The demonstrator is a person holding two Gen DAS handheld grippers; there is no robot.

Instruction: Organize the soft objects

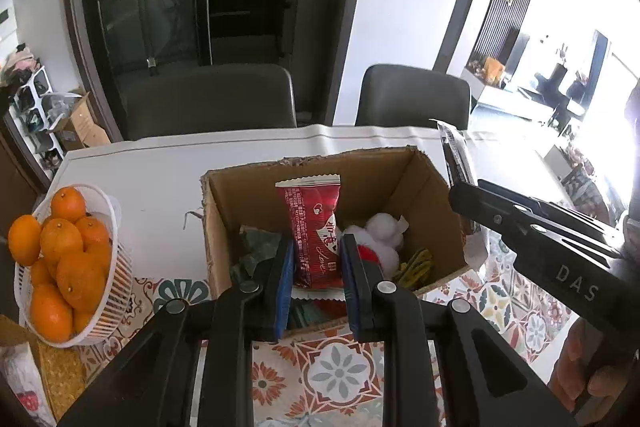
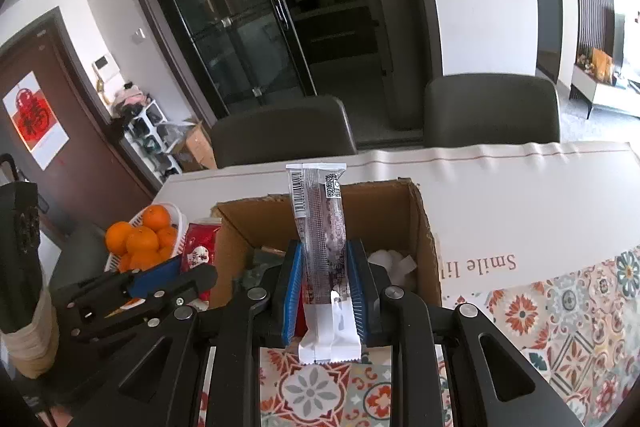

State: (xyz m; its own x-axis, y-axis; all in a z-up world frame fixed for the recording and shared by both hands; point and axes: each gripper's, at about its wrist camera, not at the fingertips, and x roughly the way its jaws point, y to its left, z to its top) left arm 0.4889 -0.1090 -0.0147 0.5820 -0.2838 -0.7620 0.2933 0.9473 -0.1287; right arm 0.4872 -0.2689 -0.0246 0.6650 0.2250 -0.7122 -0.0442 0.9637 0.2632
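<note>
Jaws clamped: left gripper (image 1: 315, 259) holds red foil snack packet (image 1: 314, 227), right gripper (image 2: 325, 277) silver-white wrapper (image 2: 320, 223). Both poised over open brown cardboard box (image 1: 436, 195); next, lower and release inside.

Both wrist views look steeply down from close over the same cardboard box (image 1: 320, 163) (image 2: 404, 211).
</note>
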